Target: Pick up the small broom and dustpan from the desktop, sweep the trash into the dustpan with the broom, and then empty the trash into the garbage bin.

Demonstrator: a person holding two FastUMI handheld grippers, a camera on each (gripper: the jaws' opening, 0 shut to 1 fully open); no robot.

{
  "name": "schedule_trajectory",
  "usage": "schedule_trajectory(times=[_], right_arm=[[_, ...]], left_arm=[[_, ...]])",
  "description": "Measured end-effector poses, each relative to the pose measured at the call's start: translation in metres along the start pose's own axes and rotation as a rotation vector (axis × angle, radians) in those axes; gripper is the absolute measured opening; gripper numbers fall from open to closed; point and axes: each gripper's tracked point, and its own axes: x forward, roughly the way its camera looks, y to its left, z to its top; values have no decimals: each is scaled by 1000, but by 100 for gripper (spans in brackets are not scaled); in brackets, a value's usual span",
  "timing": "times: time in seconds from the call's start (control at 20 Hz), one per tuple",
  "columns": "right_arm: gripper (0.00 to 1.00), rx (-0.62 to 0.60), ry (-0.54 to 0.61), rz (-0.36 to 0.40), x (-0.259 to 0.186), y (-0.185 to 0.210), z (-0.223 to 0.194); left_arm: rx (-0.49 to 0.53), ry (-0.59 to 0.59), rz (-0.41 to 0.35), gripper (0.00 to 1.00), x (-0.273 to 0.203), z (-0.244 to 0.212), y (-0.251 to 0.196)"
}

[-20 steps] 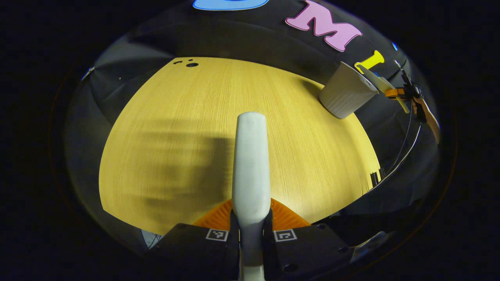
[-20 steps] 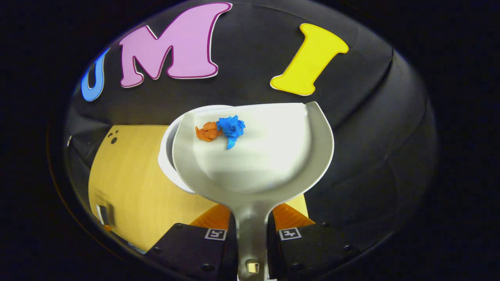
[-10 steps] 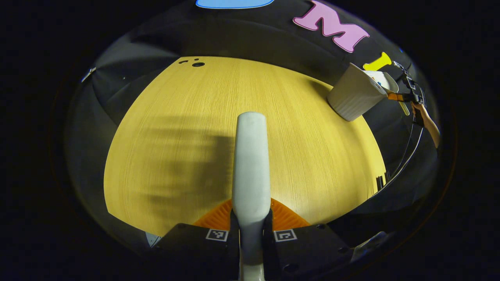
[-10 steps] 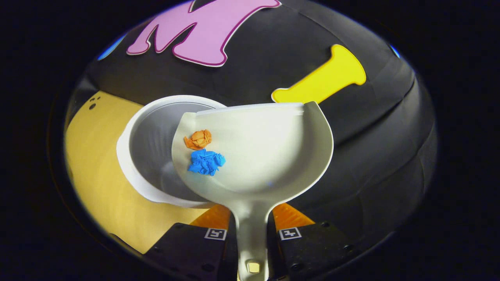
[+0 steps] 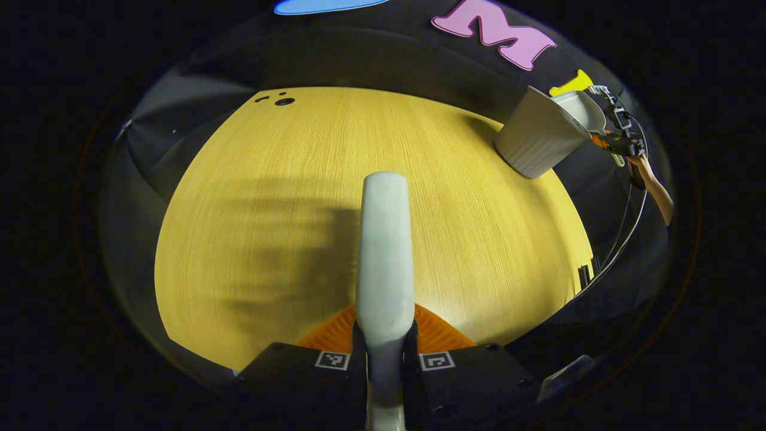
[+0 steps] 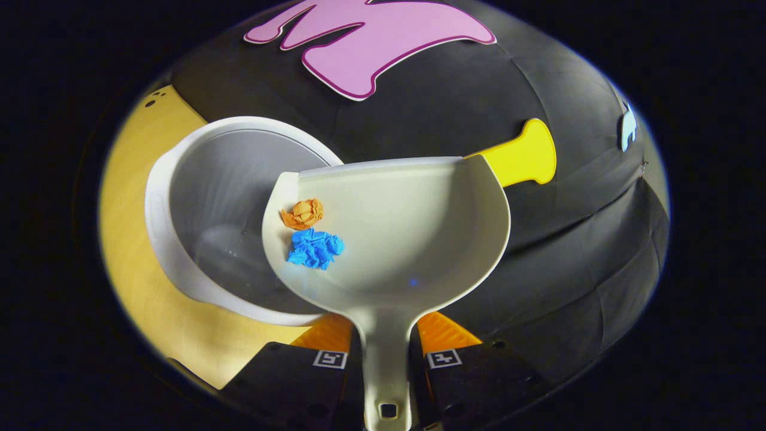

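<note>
In the right gripper view my right gripper (image 6: 386,353) is shut on the handle of the white dustpan (image 6: 413,239). An orange paper scrap (image 6: 303,213) and a blue one (image 6: 315,249) lie against the pan's left wall. The pan hangs tilted over the right side of the white garbage bin (image 6: 209,179), whose inside shows no trash. In the left gripper view my left gripper (image 5: 385,353) is shut on the pale broom handle (image 5: 385,251), which points out over the wooden desktop (image 5: 269,227). The bin (image 5: 535,140), the dustpan (image 5: 579,108) and the right gripper (image 5: 616,143) sit at the far right.
The bin stands at the desktop's far right corner, close to the black cloth wall. A person's forearm (image 5: 652,188) and a cable (image 5: 622,233) hang beyond the desk's right edge. Small dark holes (image 5: 281,100) mark the far left of the desktop (image 6: 128,239).
The right gripper moved the dustpan from level to tilted over the bin; the two scraps slid from the pan's front lip back along its left wall. The broom stayed nearly still.
</note>
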Motion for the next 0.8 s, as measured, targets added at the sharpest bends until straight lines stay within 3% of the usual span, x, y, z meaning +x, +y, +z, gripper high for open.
schedule_trajectory(times=[0.15,0.2,0.25,0.3,0.35,0.6,0.75,0.8], right_arm=[[34,-101,-38,-82,0,-8,1],[29,-122,-50,-105,-1,-11,2],[34,-138,-60,-124,0,-13,3],[29,-152,-67,-141,-1,-15,3],[33,-166,-72,-155,0,-16,4],[34,-289,-117,-230,-2,-20,10],[33,-402,-160,-281,-4,-23,15],[29,-418,-169,-289,-4,-21,17]], left_arm=[[-12,10,-3,28,2,1,-4],[-28,6,-16,27,2,3,-7],[-41,0,-25,28,2,5,-10],[-44,-8,-22,29,3,7,-12],[-39,-13,-13,27,4,9,-12],[-37,-5,-12,27,7,7,-12],[-36,3,-20,29,10,6,-14],[-36,6,-23,27,10,6,-15]])
